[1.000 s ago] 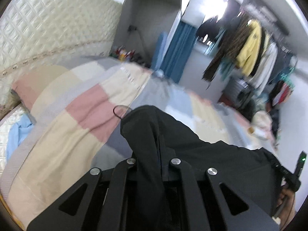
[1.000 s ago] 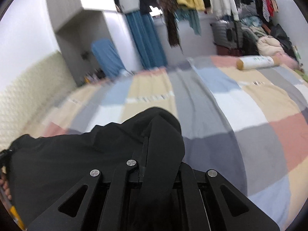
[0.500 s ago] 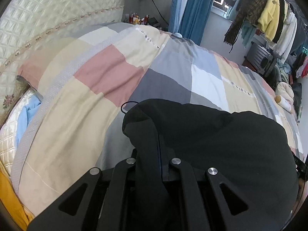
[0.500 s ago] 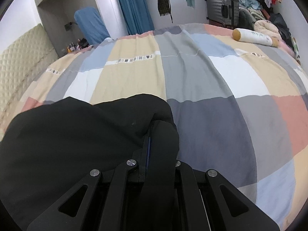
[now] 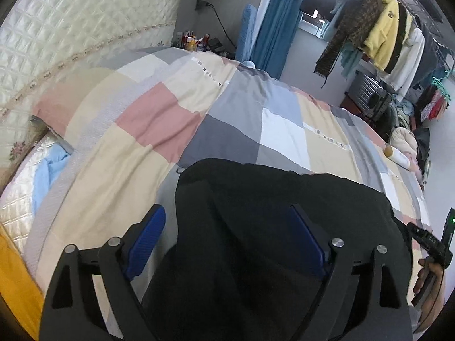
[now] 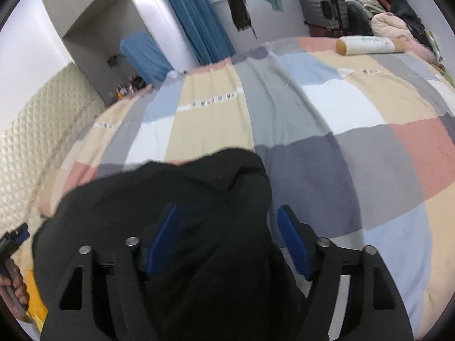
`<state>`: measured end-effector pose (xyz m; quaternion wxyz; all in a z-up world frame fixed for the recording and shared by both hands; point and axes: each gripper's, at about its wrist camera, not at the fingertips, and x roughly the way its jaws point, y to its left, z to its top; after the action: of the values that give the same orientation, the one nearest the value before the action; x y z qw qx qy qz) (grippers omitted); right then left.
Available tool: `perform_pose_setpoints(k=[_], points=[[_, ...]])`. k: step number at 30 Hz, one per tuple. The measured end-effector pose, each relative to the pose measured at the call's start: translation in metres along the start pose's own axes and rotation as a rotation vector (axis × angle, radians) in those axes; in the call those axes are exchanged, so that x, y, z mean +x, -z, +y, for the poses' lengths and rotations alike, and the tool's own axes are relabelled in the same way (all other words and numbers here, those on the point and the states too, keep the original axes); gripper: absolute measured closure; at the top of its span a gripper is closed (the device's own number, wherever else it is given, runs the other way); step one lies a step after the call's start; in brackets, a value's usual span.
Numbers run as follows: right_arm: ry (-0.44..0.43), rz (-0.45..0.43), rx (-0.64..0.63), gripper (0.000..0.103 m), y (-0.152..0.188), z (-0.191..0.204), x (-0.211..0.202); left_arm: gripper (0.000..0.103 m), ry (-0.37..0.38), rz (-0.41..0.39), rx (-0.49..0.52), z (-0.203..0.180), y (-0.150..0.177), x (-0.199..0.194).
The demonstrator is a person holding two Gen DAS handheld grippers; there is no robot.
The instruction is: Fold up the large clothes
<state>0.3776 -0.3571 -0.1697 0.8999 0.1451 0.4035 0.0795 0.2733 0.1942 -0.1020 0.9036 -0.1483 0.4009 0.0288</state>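
A large black garment (image 5: 270, 199) lies spread on the patchwork quilt (image 5: 159, 119) of a bed. My left gripper (image 5: 227, 209) hovers over the garment's left corner with its jaws opening; the cloth lies loose between the blue pads (image 5: 148, 233), which do not press on it. In the right wrist view the same garment (image 6: 170, 193) runs off to the left. My right gripper (image 6: 226, 208) is over its right corner, jaws opening too, with a fold of cloth slack between the pads (image 6: 293, 241). Each view shows the other gripper's handle in a hand at its edge.
A quilted cream headboard (image 5: 71, 28) stands on the left. A rack of hanging clothes (image 5: 384, 34) and a suitcase (image 6: 327, 11) are beyond the bed. A white bolster (image 6: 366, 45) lies at the quilt's far corner. Yellow cloth (image 5: 14, 284) shows at the near bed edge.
Both grippers were shut on folds of the black garment; now their jaws stand wide apart and the cloth has dropped flat onto the quilt. Both views have drawn back slightly.
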Motion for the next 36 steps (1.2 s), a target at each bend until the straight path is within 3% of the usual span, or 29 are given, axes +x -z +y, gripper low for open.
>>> perform_pose_setpoints(k=[6,10,17,27,31,36], points=[[-0.022,-0.129,-0.044,0.015,-0.016,0.027,-0.081,0.015,-0.014,-0.084,0.049,-0.023,-0.003,-0.073],[-0.014,-0.227,-0.101,0.007,-0.026,0.051,-0.142,0.0,0.01,-0.153,0.074,-0.04,-0.008,-0.122],[-0.056,-0.371,-0.174,0.0,-0.03,0.083,-0.243,0.0,0.03,-0.246,0.14,-0.069,-0.001,-0.206],[-0.165,-0.583,-0.291,0.0,0.027,0.137,-0.363,0.0,0.074,-0.396,0.239,-0.109,0.043,-0.305],[-0.196,-0.632,-0.329,0.0,0.056,0.149,-0.382,0.0,0.134,-0.433,0.282,-0.123,0.067,-0.329],[-0.261,-0.645,-0.357,0.0,0.094,0.163,-0.39,0.0,0.114,-0.478,0.326,-0.134,0.093,-0.342]])
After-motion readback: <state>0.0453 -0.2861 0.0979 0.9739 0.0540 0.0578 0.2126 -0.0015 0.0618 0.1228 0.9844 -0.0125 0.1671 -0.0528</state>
